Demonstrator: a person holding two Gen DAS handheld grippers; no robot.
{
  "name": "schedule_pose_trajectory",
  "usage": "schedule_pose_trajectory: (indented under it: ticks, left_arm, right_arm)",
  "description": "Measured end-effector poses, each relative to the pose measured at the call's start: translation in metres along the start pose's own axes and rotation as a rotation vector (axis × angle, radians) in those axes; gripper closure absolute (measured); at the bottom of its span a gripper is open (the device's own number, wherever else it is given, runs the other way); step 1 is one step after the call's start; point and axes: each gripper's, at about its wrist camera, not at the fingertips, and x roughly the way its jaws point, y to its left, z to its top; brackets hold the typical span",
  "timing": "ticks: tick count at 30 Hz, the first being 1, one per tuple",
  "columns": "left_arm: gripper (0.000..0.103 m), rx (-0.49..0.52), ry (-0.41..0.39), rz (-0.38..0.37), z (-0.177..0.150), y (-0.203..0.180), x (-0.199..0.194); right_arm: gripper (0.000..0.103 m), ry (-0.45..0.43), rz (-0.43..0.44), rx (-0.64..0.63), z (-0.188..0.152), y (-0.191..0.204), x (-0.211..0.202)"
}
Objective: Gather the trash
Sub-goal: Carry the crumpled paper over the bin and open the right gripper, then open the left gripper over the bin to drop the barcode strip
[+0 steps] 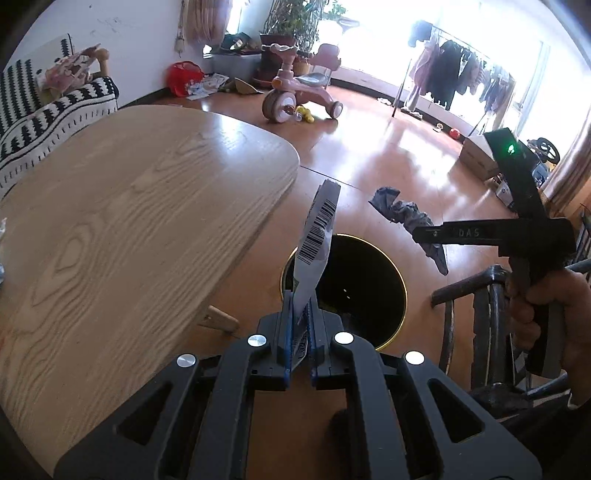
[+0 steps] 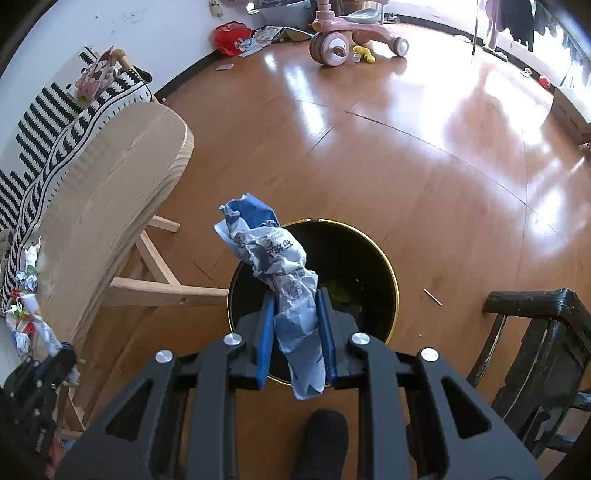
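Floor: glossy orange-brown wood (image 2: pixel 406 166); I see round black gold-rimmed bin (image 2: pixel 354 258) beside pale wooden worktop (image 1: pixel 129 221).
Left gripper (image 1: pixel 300 317): fingers clamped on flat white barcode wrapper (image 1: pixel 317 236), above bin.
Right gripper (image 2: pixel 297 332): fingers clamped on crumpled blue-white wrapper (image 2: pixel 284 269), above bin.

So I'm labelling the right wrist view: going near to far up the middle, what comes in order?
Right gripper clamping the crumpled blue-and-white wrapper → black trash bin → bare wooden floor → pink tricycle.

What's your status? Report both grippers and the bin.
Left gripper shut on flat white barcoded wrapper. Right gripper shut on crumpled blue-and-white wrapper. Both above round black gold-rimmed bin; nothing blocking.
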Motion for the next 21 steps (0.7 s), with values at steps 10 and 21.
schedule_pose_trajectory:
  ticks: [10, 21]
  left_arm:
    - [0.097, -0.003, 0.03, -0.024, 0.003, -0.015, 0.028]
    - [0.097, -0.002, 0.115, -0.084, 0.004, -0.05, 0.095]
  right_arm:
    - [0.046, -0.049, 0.005, 0.02, 0.005, -0.006, -0.011]
    - [0.033, -0.137, -0.013, 0.095, 0.017, -0.016, -0.039]
